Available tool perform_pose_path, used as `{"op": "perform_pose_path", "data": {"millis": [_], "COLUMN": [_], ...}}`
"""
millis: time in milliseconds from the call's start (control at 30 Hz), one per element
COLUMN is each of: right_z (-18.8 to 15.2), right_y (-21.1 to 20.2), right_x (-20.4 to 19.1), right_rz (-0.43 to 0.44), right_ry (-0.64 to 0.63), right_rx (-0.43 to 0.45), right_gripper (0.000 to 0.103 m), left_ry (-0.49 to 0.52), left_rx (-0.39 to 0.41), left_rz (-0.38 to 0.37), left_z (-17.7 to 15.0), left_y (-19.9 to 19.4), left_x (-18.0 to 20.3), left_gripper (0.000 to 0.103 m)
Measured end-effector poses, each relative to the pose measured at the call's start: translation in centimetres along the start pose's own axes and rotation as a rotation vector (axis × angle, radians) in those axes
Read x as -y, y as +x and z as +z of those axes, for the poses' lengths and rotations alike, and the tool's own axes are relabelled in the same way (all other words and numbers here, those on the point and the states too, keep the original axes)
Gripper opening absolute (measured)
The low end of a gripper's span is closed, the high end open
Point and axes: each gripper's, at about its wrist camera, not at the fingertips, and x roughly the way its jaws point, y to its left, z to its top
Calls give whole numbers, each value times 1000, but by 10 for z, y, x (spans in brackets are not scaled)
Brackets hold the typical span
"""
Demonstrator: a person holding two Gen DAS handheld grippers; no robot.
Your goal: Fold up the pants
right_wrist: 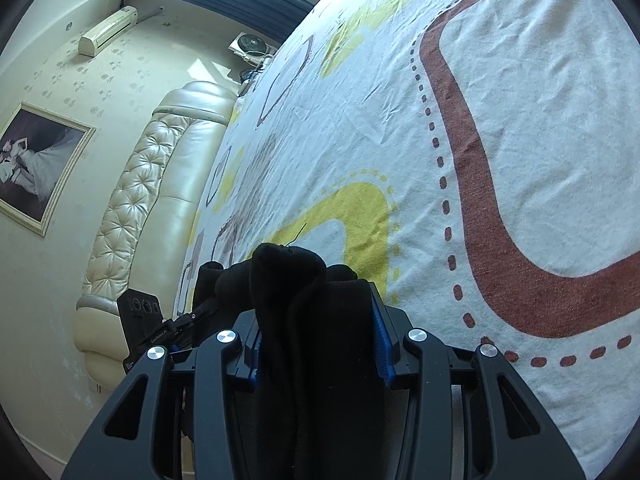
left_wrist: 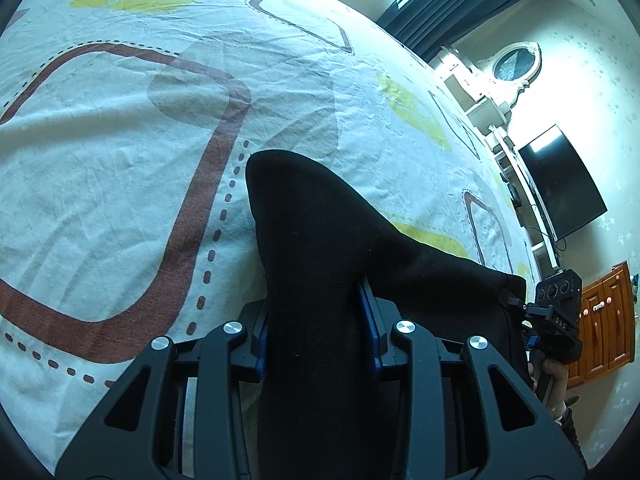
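Black pants [left_wrist: 320, 240] hang bunched between both grippers above a patterned bed sheet [left_wrist: 120, 140]. My left gripper [left_wrist: 318, 328] is shut on a thick fold of the black cloth, which rises past its blue pads and stretches right to the other gripper [left_wrist: 556, 312]. In the right wrist view my right gripper [right_wrist: 318, 336] is shut on a bunched wad of the pants [right_wrist: 296, 280]. The left gripper [right_wrist: 156, 324] shows at the lower left there, also holding cloth. The rest of the pants hangs below, out of view.
The sheet [right_wrist: 500, 120] has brown, yellow and grey shapes and covers the bed. A tufted cream headboard [right_wrist: 140, 184] lies to the left in the right wrist view. A dark TV [left_wrist: 560, 184], a white vanity mirror [left_wrist: 514, 66] and a wooden cabinet [left_wrist: 604, 320] stand beyond the bed's edge.
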Motion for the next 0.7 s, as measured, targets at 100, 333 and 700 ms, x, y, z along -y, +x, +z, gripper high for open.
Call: {"op": "perform_pose_path", "data": {"millis": [100, 333, 700], "right_z": [-1, 0, -30], "right_y": [-1, -2, -34], "right_x": [1, 4, 13], "right_rz": [2, 27, 71], "right_ry": [5, 22, 63], "right_rx": [2, 0, -18], "right_gripper": [42, 45, 57], "left_ry": [0, 4, -83], "left_rx": [0, 0, 5], "left_rz": [1, -5, -181], "left_z": [0, -1, -42], "left_y": [0, -1, -34], "left_x": [0, 0, -28], "left_gripper": [34, 36, 56]}}
